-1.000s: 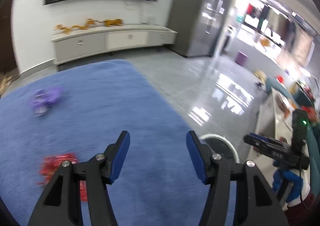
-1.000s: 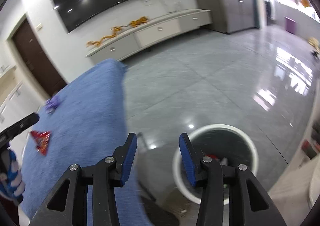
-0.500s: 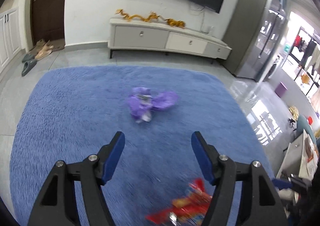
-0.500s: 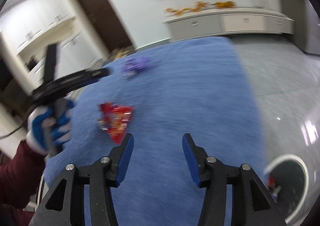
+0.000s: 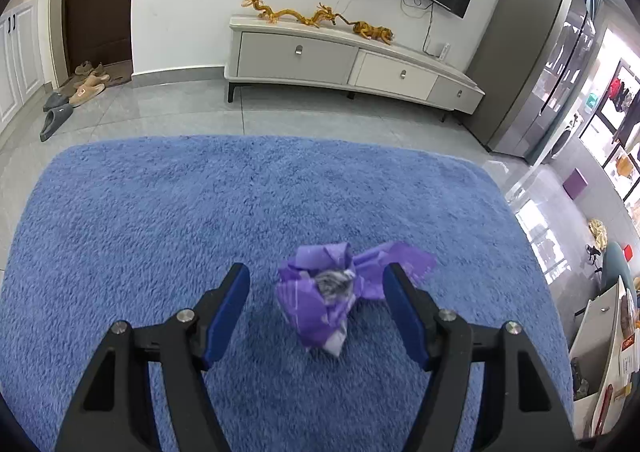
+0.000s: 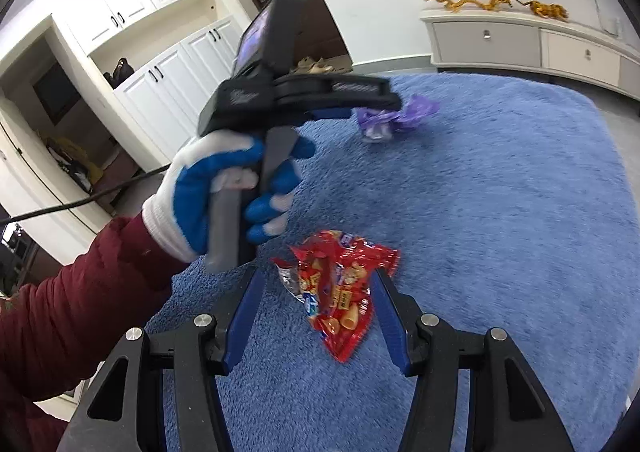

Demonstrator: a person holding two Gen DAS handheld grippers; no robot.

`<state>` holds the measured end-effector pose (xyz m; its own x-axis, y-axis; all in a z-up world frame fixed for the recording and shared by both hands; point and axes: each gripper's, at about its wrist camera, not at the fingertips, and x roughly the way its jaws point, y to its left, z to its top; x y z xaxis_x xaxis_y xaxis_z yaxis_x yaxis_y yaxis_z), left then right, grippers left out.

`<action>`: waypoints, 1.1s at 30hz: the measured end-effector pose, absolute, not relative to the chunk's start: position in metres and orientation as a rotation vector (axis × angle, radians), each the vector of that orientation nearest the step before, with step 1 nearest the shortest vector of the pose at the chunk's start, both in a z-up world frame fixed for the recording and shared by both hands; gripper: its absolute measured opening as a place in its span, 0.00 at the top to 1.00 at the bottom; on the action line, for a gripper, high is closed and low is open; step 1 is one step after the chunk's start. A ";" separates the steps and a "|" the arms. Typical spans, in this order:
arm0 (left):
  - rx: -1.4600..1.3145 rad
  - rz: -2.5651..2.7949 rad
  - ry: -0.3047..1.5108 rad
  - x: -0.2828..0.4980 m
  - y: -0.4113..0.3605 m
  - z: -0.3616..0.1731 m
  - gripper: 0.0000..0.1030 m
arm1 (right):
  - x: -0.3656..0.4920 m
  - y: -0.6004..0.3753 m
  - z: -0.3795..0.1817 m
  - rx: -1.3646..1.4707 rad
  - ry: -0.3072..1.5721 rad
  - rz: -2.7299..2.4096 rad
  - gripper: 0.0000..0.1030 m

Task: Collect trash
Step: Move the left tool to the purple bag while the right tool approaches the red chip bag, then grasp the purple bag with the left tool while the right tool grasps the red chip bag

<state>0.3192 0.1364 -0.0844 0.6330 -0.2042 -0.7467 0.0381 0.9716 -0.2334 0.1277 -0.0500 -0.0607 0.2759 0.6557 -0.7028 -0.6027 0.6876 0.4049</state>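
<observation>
A crumpled purple wrapper (image 5: pixel 326 298) lies on the blue rug (image 5: pixel 160 211). My left gripper (image 5: pixel 318 282) is open, its jaws standing on either side of the wrapper without touching it. A red snack bag (image 6: pixel 340 288) lies flat on the same rug (image 6: pixel 500 211). My right gripper (image 6: pixel 318 286) is open with the red bag between its fingers, apart from both. The purple wrapper (image 6: pixel 390 115) also shows in the right wrist view, just past the left gripper's tips (image 6: pixel 384 97).
A white TV cabinet (image 5: pixel 340 59) with golden dragon figures stands along the far wall under a TV. Slippers (image 5: pixel 68 95) lie by the brown door. White cupboards (image 6: pixel 160 51) stand at the left. A grey fridge (image 5: pixel 536 63) stands at the right.
Both grippers swung left, away from the white bin onto the rug. The left one closed in on the purple wrapper, the right one on the red snack bag. Both stayed open.
</observation>
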 end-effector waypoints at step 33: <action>-0.043 -0.194 0.676 0.200 0.095 -0.054 0.68 | 0.104 -0.124 -0.047 0.190 0.907 0.695 0.92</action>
